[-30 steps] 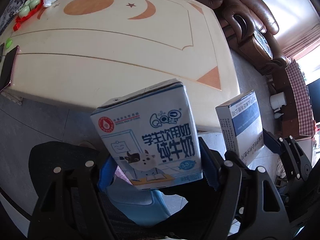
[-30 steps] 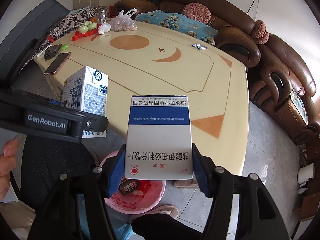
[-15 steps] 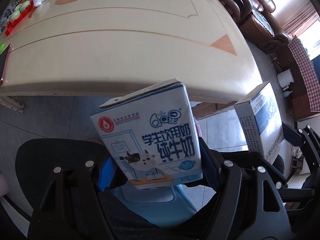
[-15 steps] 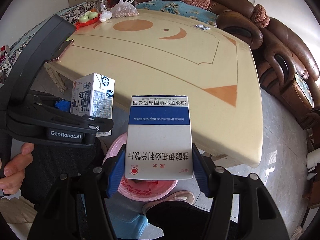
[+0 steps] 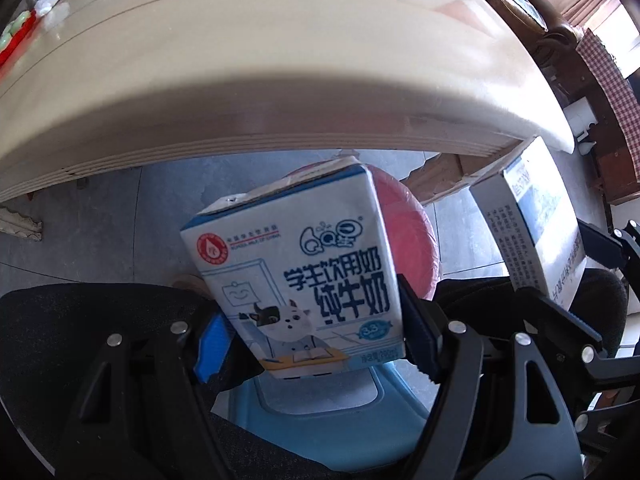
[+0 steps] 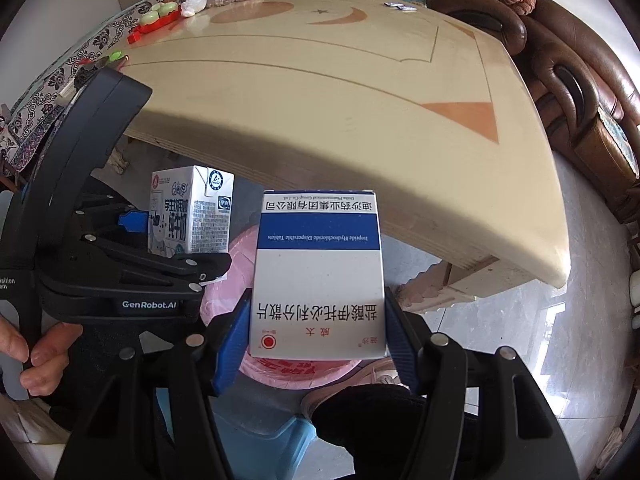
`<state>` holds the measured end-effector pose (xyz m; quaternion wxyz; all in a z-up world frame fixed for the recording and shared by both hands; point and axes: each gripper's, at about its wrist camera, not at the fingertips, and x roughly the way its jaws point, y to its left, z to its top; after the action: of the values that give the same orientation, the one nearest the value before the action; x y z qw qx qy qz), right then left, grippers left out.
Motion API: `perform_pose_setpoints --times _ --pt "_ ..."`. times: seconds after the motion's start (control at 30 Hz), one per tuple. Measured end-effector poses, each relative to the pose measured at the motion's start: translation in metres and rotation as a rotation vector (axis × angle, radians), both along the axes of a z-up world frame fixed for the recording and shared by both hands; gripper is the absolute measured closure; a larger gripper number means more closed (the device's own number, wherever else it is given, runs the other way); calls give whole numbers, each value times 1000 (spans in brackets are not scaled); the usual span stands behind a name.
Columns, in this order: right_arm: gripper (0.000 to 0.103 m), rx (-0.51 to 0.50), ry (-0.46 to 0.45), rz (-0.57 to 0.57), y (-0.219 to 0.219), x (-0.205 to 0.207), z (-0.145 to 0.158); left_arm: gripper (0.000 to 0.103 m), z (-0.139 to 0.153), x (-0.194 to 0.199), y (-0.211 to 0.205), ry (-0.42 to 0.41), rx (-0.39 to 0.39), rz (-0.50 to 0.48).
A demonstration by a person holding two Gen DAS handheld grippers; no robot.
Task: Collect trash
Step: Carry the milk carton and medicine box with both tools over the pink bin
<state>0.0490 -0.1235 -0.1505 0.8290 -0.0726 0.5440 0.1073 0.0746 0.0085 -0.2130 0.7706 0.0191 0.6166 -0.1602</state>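
Carrying both pieces of trash down to the bin appears to be the step in hand. A milk carton [image 5: 304, 276] is clamped between the blue pads of the left tongs [image 5: 316, 328], which are closed narrowly on its lower sides; the carton is held roughly upright with a slight lean, its folded top pointing away from the camera. A blue-and-white medicine box [image 6: 318, 276] is gripped in the same way by the right tongs [image 6: 316, 336], closed on its two lower edges, with its print seen upside down.

Both items are held off the tabletop [image 6: 340, 92], below the level of its near edge, and are seen side by side without touching. A pink trash bin [image 6: 280, 368] stands on the floor beneath them; in the right wrist view its rim is seen behind and under the medicine box, and in the left wrist view its red-pink body [image 5: 412, 240] is seen directly behind the carton. Whether either item is squarely over the opening cannot be told from these views. A blue plastic stool [image 5: 320, 412] is seen lower in the frame, nearer the tongs.

For the next move, each item would probably have to be brought over the bin's mouth and the tongs then widened, so that the carton and box fall inside. Care would be called for so that neither catches the rim or lands on the floor.
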Motion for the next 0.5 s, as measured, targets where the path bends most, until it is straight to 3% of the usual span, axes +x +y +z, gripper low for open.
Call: perform_pose_setpoints --times 0.5 --pt "43 12 135 -34 -7 19 -78 31 -62 8 -34 113 66 -88"
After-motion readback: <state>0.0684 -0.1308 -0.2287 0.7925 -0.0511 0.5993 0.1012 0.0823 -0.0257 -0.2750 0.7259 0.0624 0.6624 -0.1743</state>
